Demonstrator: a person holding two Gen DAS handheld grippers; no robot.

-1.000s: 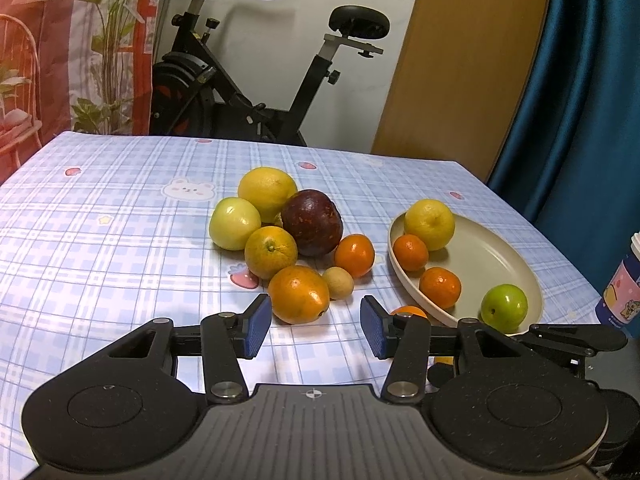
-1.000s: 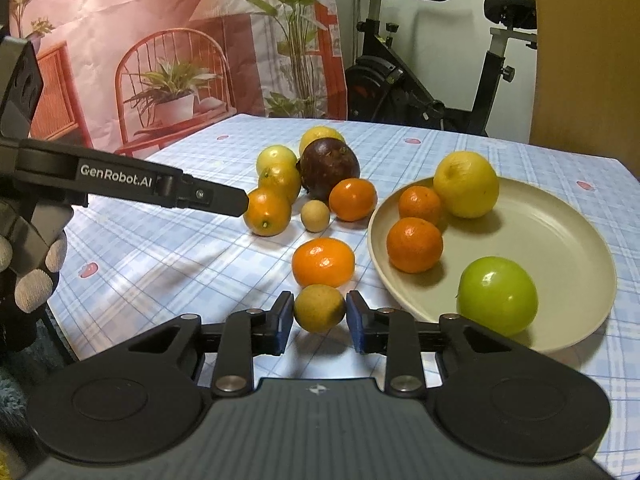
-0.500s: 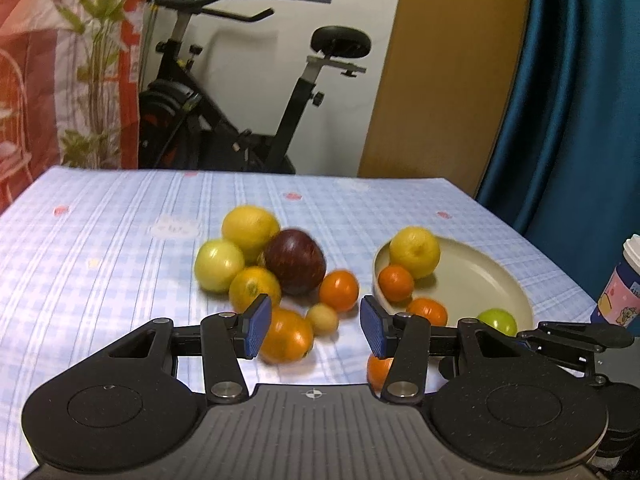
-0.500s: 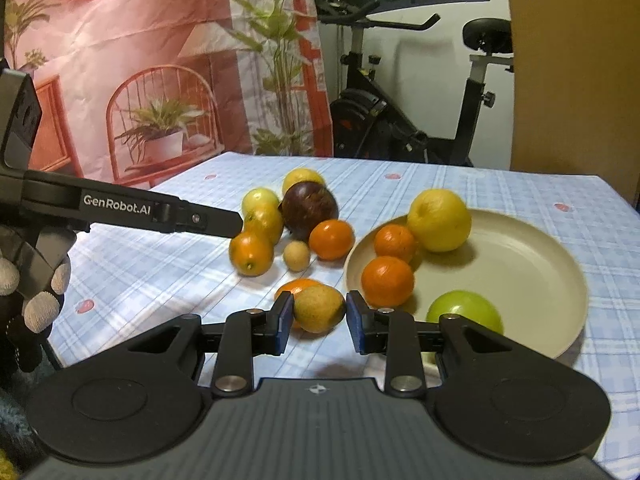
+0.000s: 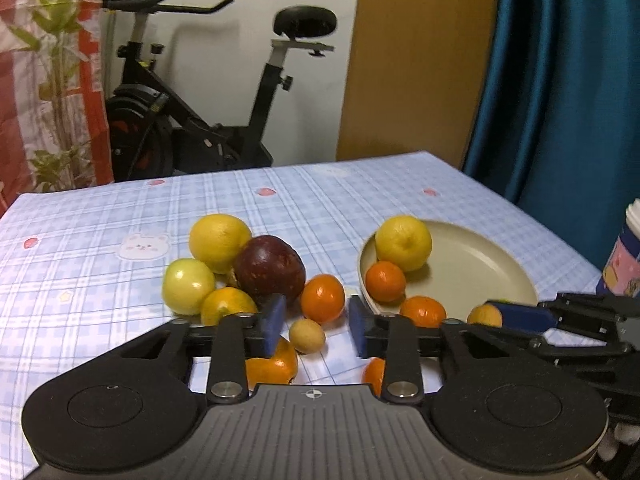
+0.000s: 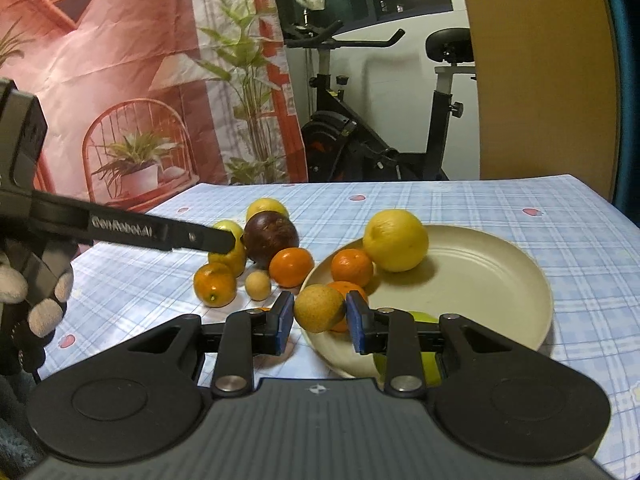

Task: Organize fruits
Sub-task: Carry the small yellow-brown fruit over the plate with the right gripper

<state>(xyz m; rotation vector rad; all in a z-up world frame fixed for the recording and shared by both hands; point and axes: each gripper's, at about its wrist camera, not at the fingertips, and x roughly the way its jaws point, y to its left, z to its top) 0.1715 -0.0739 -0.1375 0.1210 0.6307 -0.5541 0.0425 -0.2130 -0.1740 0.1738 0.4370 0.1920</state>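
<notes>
My right gripper is shut on a small tan fruit and holds it in the air at the near rim of the beige plate. The plate holds a lemon, two mandarins and a green apple, partly hidden behind my fingers. My left gripper is open and empty above the loose pile: a lemon, a dark red fruit, a pale green apple, oranges and a small tan fruit.
The table carries a blue checked cloth. A patterned cup stands at the right edge of the left wrist view. An exercise bike and a blue curtain are behind the table.
My right gripper has lifted the small tan fruit off the table and carried it toward the plate's near rim. My left gripper has risen and pulled back a little, still open.
</notes>
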